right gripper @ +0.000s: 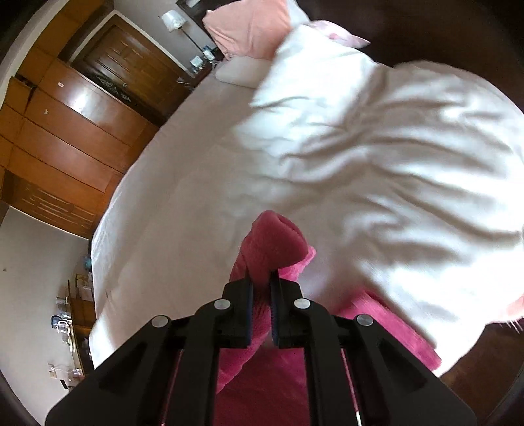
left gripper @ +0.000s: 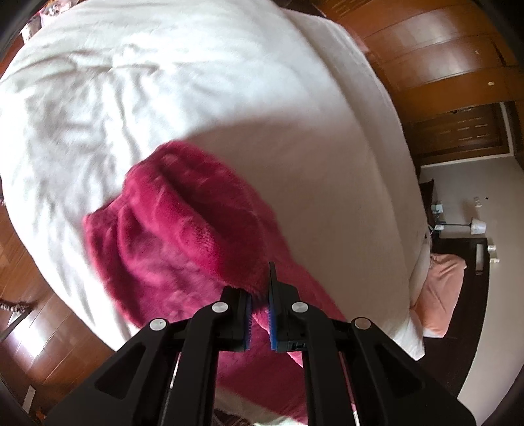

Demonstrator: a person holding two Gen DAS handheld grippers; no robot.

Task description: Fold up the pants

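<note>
The pants (left gripper: 183, 229) are fuzzy magenta fleece, bunched and hanging over the white bed (left gripper: 294, 164). My left gripper (left gripper: 259, 295) is shut on a fold of the pants, which drape away to the upper left and below the fingers. In the right wrist view my right gripper (right gripper: 261, 285) is shut on another edge of the same pants (right gripper: 278, 242), whose pink end sticks up past the fingertips; more fleece hangs beneath. Both grippers hold the cloth lifted above the bed.
A rumpled white duvet (right gripper: 393, 157) covers the right of the bed. A pink pillow (right gripper: 249, 26) and a white pillow (right gripper: 242, 73) lie at the head. Wooden wardrobes (right gripper: 65, 131) stand along the wall. A lamp (left gripper: 476, 226) stands beside the bed; wooden floor (left gripper: 39, 311) borders the bed.
</note>
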